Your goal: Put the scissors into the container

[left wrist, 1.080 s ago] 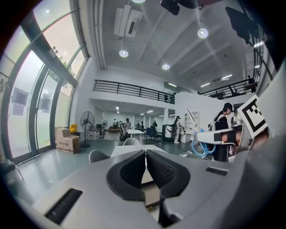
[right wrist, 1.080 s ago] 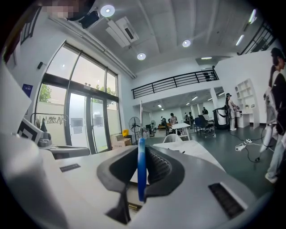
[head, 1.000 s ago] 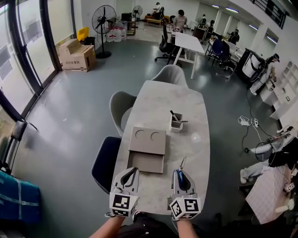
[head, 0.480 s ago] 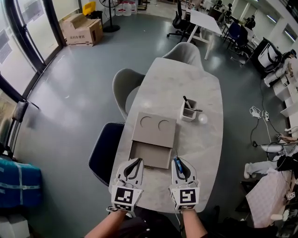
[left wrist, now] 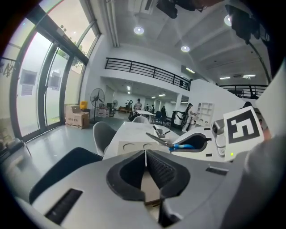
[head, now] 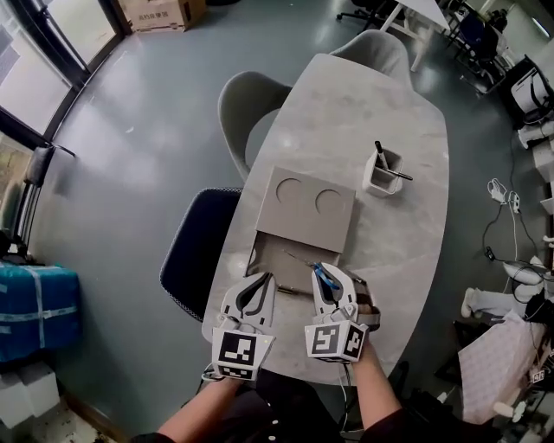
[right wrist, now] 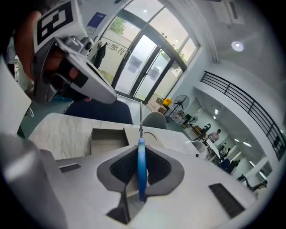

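Now lowered to the container's [head: 307, 206] open end, the right gripper [head: 326, 271] pinches the blue-handled scissors [right wrist: 141, 166], seemingly ready to release; the left gripper [head: 258, 280] is pressed together, empty.

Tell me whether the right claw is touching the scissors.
Touching. In the right gripper view the right claw is shut on the scissors, clamping their blue handle from both sides.

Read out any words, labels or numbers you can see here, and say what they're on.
No text is readable.
Cardboard box: print too small to read.
Left tongs and right tongs: black-and-white square markers, no words.
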`<state>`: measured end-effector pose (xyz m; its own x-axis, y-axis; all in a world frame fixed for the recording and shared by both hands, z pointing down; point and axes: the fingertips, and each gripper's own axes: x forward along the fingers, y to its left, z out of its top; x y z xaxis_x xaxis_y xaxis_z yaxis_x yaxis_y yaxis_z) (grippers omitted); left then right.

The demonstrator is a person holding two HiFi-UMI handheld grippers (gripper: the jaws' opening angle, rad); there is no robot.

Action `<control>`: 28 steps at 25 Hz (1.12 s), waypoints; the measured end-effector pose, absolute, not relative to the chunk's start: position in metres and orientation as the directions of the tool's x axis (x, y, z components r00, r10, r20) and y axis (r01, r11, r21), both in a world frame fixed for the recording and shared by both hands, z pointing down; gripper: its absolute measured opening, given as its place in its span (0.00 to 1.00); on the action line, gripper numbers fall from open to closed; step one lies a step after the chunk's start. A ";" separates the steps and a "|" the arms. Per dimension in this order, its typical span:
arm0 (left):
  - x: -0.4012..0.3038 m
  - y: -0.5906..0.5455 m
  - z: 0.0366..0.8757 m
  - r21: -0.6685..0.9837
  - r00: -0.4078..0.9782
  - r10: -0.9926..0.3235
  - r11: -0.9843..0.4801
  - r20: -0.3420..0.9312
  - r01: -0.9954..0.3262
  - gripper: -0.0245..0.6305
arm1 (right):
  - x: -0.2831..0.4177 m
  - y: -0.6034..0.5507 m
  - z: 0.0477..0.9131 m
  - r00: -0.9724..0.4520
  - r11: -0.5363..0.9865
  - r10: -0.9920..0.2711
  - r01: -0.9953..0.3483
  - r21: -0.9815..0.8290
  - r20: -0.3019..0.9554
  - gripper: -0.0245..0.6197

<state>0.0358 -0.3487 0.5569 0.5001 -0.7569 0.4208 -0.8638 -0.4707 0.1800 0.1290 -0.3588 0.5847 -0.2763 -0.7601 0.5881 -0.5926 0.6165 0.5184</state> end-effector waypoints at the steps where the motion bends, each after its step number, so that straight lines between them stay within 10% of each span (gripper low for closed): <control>1: 0.036 -0.351 0.563 0.180 0.497 -0.754 -0.467 0.430 -0.865 0.07 | 0.126 -0.360 0.597 -0.281 0.645 -0.738 -0.561 0.519 0.613 0.10; 28: 0.031 -0.369 0.632 0.201 0.456 -0.723 -0.415 0.520 -0.887 0.07 | 0.104 -0.368 0.742 -0.222 0.913 -0.388 -0.229 0.339 0.895 0.12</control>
